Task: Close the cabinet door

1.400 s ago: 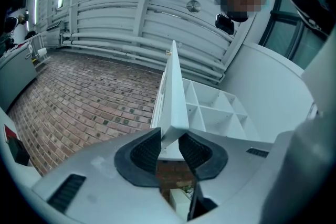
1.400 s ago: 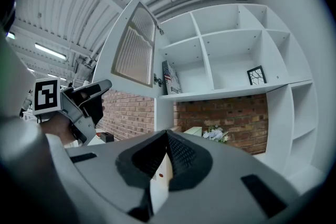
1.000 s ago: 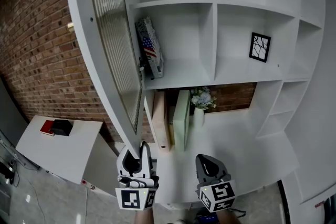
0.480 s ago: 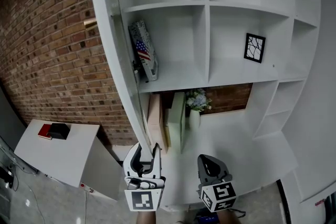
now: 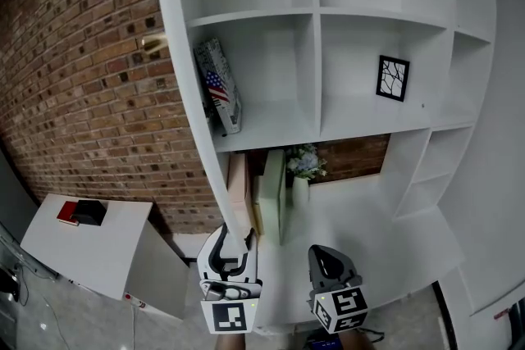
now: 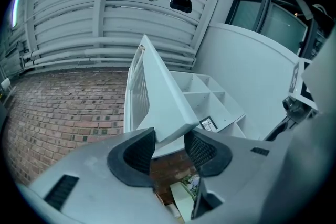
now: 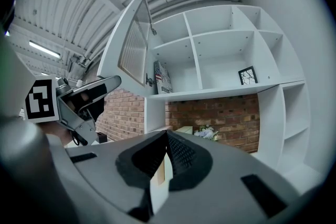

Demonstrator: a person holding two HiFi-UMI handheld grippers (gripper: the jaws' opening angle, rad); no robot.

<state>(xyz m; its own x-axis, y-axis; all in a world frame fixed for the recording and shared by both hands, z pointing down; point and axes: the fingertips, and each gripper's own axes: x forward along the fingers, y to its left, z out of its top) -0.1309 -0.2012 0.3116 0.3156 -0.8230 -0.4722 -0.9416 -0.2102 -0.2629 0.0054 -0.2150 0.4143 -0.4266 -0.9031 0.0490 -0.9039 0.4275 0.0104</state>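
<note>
**A:** What is different from one second ago?

**B:** The white cabinet door with a ribbed glass panel (image 5: 174, 12) has turned. One second ago the head view showed its glass face, wide open toward the red brick wall (image 5: 74, 94). Now we see it almost only by its edge. It stands out from the white open-shelf cabinet (image 5: 316, 12), with its small brass knob (image 5: 152, 43) on the wall side.

**A:** So it is closing?

**B:** I judge yes, about half of the way. The compartment with the box with a flag print (image 5: 217, 86) is still uncovered, so the task is not done.

**A:** Which gripper moves it?

**B:** The left gripper (image 5: 232, 240). In the left gripper view its jaws are moderately apart and the bottom corner of the door sits between them. Both pads appear to press on it, so it has hold of the door. It has gone to the right together with the door.

**A:** And the other one?

**B:** The right gripper (image 5: 326, 255) hovers low over the white desk (image 5: 385, 217), well apart from the door. Its jaws are almost together, with only a thin slit between them, and they hold nothing.

**A:** What remains?

**B:** Probably to continue the swing to the right until the door lies flat on the cabinet front. Near the end the jaws must let go, otherwise the inner one could be pinched between door and frame.
</note>
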